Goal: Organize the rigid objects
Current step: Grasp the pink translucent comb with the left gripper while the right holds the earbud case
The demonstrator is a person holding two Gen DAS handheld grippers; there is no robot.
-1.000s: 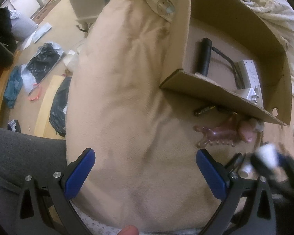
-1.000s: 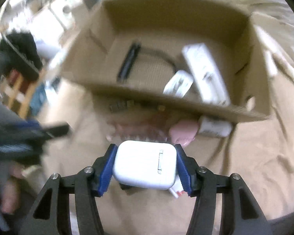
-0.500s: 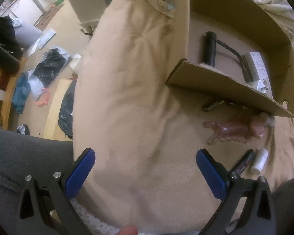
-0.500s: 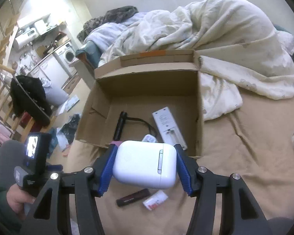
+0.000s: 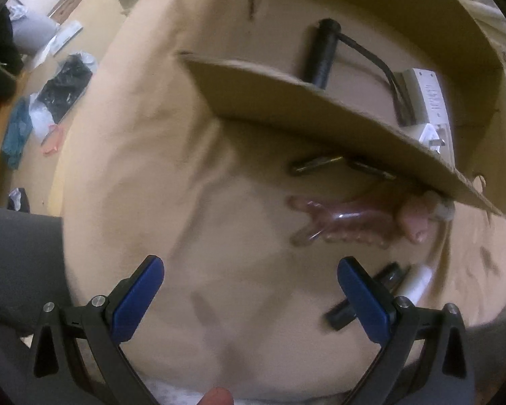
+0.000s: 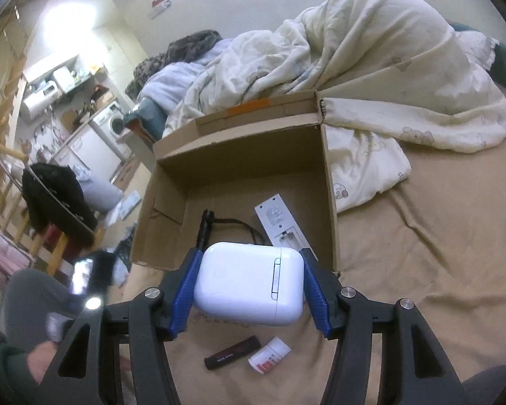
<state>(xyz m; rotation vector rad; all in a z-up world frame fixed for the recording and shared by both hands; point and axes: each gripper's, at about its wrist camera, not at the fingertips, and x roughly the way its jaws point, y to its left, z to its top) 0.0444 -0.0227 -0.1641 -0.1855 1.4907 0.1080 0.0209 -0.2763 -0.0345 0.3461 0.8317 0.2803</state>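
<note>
Right gripper (image 6: 249,285): blue pads clamped on both sides of a white rounded case (image 6: 249,283), held in the air in front of the near wall of the cardboard box (image 6: 239,165). Left gripper (image 5: 249,295): jaws spread wide with nothing between them, positioned over the tan bedsheet (image 5: 145,175).

Surface: the box stands open on the sheet-covered bed. Inside lie a black cylindrical tool with a cord (image 6: 205,227) and a white remote (image 6: 280,222), side by side on the box floor. On the sheet, outside the near wall, lie a pink translucent comb-like item (image 5: 340,222), dark slim pieces (image 5: 315,165) at the foot of the wall, a black lighter-shaped stick (image 6: 232,352) and a small white tube (image 6: 270,354); the last two lie just beside each other.

Room: a rumpled cream duvet (image 6: 371,67) is heaped behind the box, touching its right wall. Beyond the bed edge, the floor carries black bags (image 5: 65,84) and scattered clothing. A washing machine (image 6: 109,125) and shelves stand at the far left wall.
</note>
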